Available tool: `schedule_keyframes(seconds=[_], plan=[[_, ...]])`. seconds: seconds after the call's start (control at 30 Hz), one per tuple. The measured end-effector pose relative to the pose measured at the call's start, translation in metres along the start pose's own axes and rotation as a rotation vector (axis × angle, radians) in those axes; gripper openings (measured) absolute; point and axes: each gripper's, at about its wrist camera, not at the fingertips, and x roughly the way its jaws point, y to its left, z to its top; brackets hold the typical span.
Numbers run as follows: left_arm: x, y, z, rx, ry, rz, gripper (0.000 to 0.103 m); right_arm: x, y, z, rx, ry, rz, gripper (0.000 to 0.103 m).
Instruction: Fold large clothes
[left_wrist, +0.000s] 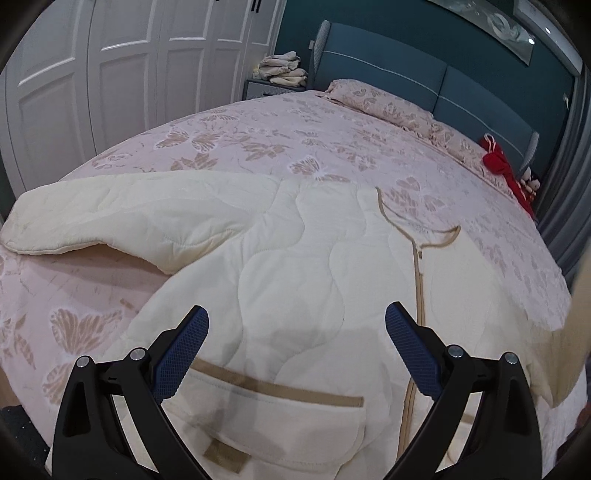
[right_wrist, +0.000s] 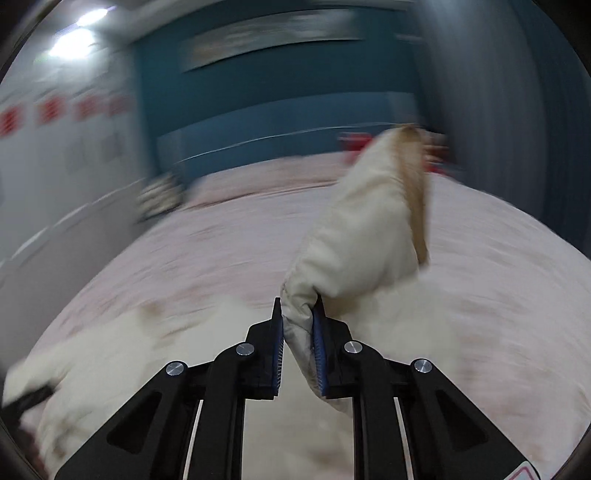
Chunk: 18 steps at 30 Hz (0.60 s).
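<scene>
A cream quilted jacket (left_wrist: 288, 266) with tan zipper and trim lies front-up on the pink butterfly bedspread (left_wrist: 258, 147). Its left sleeve (left_wrist: 122, 218) stretches out to the left. My left gripper (left_wrist: 297, 325) is open and empty, hovering just above the jacket's lower front near a pocket (left_wrist: 280, 417). My right gripper (right_wrist: 297, 317) is shut on the jacket's other sleeve (right_wrist: 365, 229) and holds it lifted above the bed; that view is blurred by motion. The lifted sleeve shows at the right edge of the left wrist view (left_wrist: 576, 325).
A blue headboard (left_wrist: 424, 77) and a pink pillow (left_wrist: 384, 103) are at the far end. A red garment (left_wrist: 498, 162) lies at the far right of the bed. White wardrobe doors (left_wrist: 110, 74) stand left, with folded cloths on a nightstand (left_wrist: 280, 68).
</scene>
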Motion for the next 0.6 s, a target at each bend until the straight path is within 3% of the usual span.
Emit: schedule_keyframes(seconds=[0.1,0.17,0.23,0.3,0.33,0.4,0.6], plan=[[0.001,0.013,0.006,-0.037,0.002,-0.018,0.094,0.032,0.091,-0.029,-0.1,0.104,0.219,0.017],[0.002,0.023,0.009,-0.066,0.006,-0.04,0.094,0.055,0.136,-0.057,-0.156,0.193,0.298,0.023],[0.004,0.031,0.01,-0.089,0.01,-0.068,0.094,0.078,0.172,-0.092,-0.212,0.317,0.347,0.032],[0.013,0.034,0.011,-0.107,0.045,-0.112,0.094,0.081,0.185,-0.11,-0.239,0.358,0.327,0.04],[0.017,0.034,0.011,-0.114,0.065,-0.136,0.094,0.078,0.185,-0.112,-0.236,0.358,0.317,0.044],[0.034,0.031,0.008,-0.142,0.128,-0.183,0.094,0.062,0.168,-0.112,-0.154,0.33,0.3,0.065],[0.076,0.013,-0.005,-0.209,0.253,-0.255,0.094,0.037,0.078,-0.102,0.128,0.254,0.111,0.069]])
